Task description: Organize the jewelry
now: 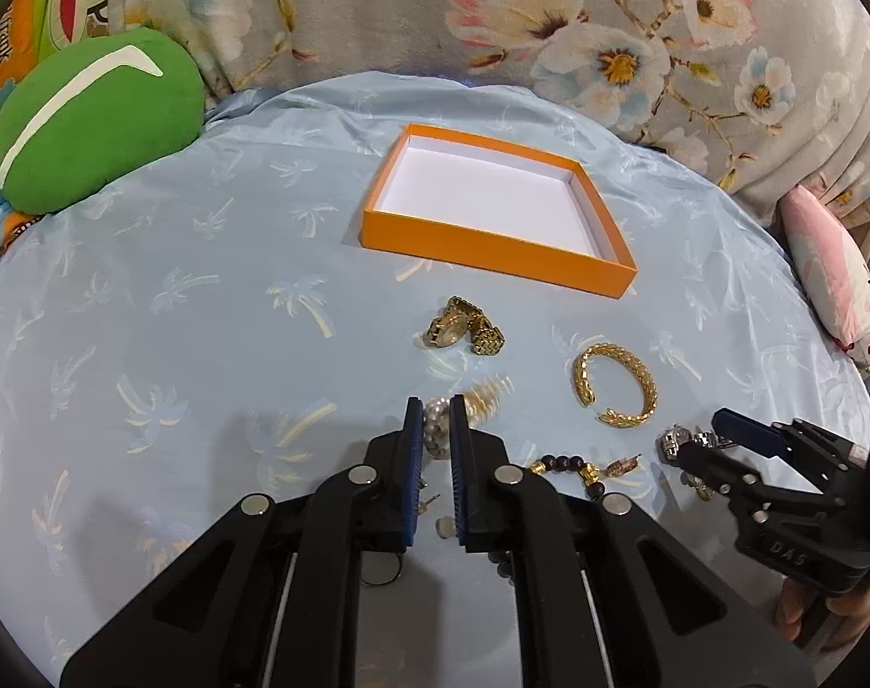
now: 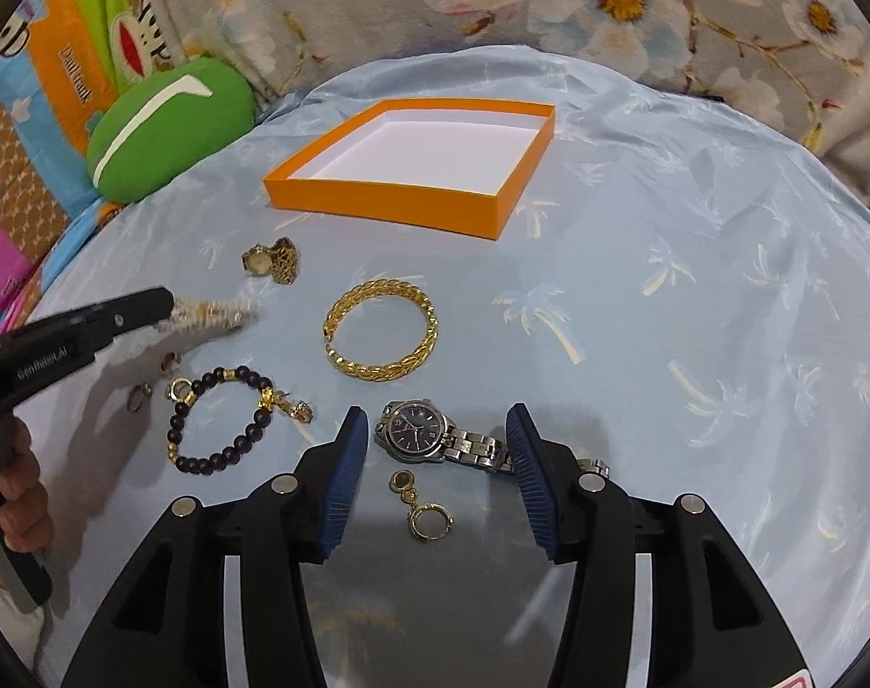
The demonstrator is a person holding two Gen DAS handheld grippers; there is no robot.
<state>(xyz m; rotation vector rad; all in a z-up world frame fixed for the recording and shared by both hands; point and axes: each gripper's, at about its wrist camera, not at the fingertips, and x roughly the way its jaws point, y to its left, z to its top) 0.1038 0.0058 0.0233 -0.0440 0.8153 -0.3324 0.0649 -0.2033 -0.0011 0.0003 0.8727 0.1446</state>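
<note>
Jewelry-strewn blue cloth (image 2: pixel 693 264), orange box (image 2: pixel 389 203)

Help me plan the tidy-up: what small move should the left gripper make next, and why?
Probably carry the pearl bracelet forward to the orange box and let go above it. The left gripper is shut on the bracelet, its blurred end hangs free, and the box sits empty just beyond the gold watch.

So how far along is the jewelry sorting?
Nothing is done: the orange cardboard tray is empty. The left gripper is shut on a pearl bracelet. The gold watch, gold braided bangle, dark bead bracelet and silver watch remain.
</note>
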